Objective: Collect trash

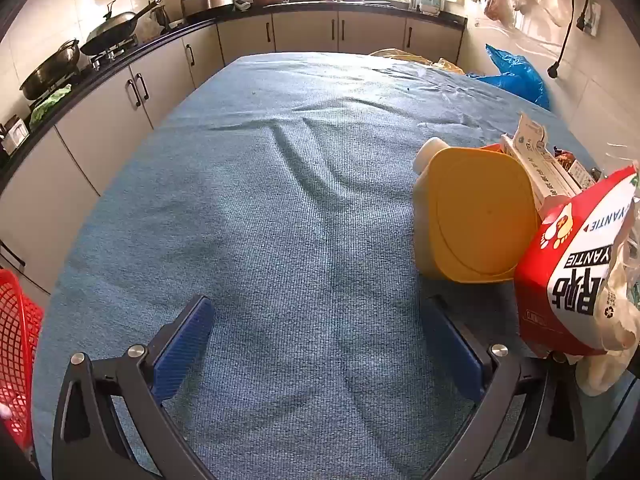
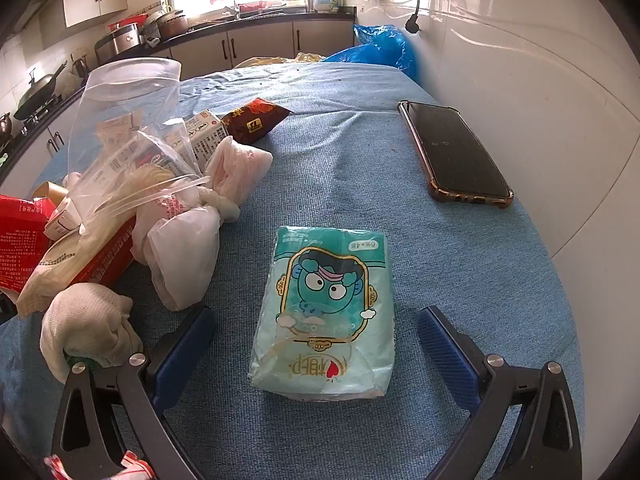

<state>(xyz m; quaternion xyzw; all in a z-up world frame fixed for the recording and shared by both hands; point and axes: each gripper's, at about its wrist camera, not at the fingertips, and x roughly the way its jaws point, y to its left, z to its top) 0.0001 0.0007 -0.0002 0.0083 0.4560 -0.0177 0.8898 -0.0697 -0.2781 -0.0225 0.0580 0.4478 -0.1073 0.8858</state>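
Note:
In the right wrist view a teal tissue pack [image 2: 326,316] lies on the blue cloth between the fingers of my open right gripper [image 2: 316,344], untouched. A pile of trash sits left of it: clear plastic bag [image 2: 128,120], white plastic bags [image 2: 188,256], cartons [image 2: 204,132], a dark red snack packet [image 2: 256,118], a red box [image 2: 20,236] and a white sock [image 2: 88,324]. In the left wrist view my left gripper [image 1: 320,340] is open and empty over bare cloth. A yellow-lidded container [image 1: 476,216] and a red-and-white package [image 1: 576,272] lie to its right.
A red mesh basket [image 1: 16,356] stands at the table's left edge. A phone in a brown case [image 2: 452,152] lies at the right, near the white wall. A blue plastic bag [image 2: 380,46] sits at the far right corner. Kitchen counters with pans [image 1: 108,32] run along the left and back.

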